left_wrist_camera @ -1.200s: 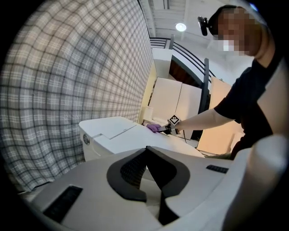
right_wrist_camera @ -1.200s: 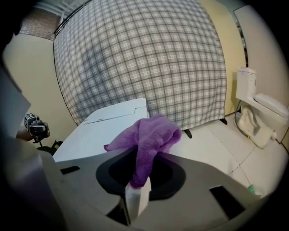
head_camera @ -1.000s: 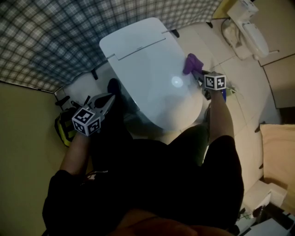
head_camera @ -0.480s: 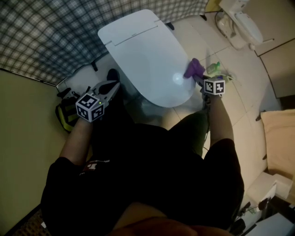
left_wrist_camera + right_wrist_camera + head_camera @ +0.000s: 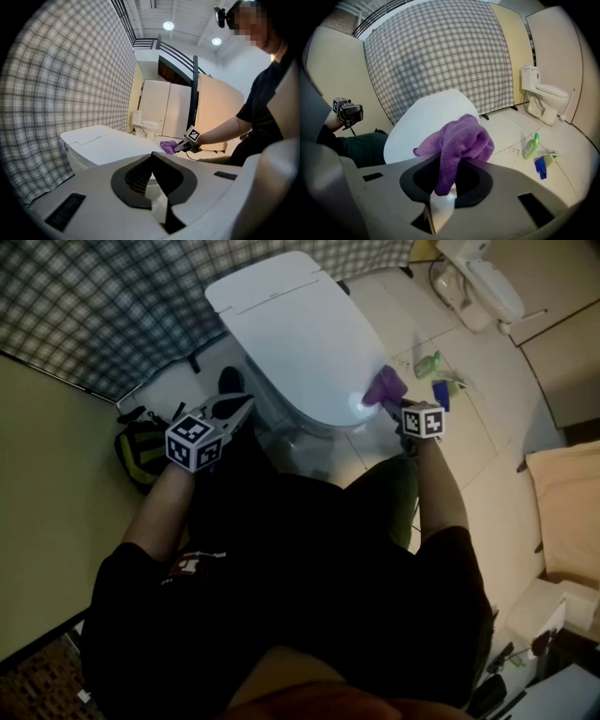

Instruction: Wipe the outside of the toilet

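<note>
Purple microfibre cloth (image 5: 459, 138) is pinched between the jaws of the right gripper (image 5: 392, 404), and its bunched folds are pressed against the right edge of the lid of the white ceramic toilet (image 5: 300, 343), towards the lid's near end. The lid is closed and a small glare spot is seen on it just beside the cloth. The left gripper (image 5: 152, 157) is held at the left side of the toilet, just beside the bowl; its jaws are pressed together and nothing is caught between them. Whether it touches the toilet cannot be told. On the pale tiled floor (image 5: 487, 427) to the right of the toilet, a small green plastic bottle (image 5: 530, 146) and a blue plastic object (image 5: 540, 167) are seen lying close to each other. A second white toilet (image 5: 540, 96) is seen at the far right. A grey checked curtain (image 5: 94, 306) is hung behind the toilet, and a yellow and black bag (image 5: 139, 454) is set at the left.
</note>
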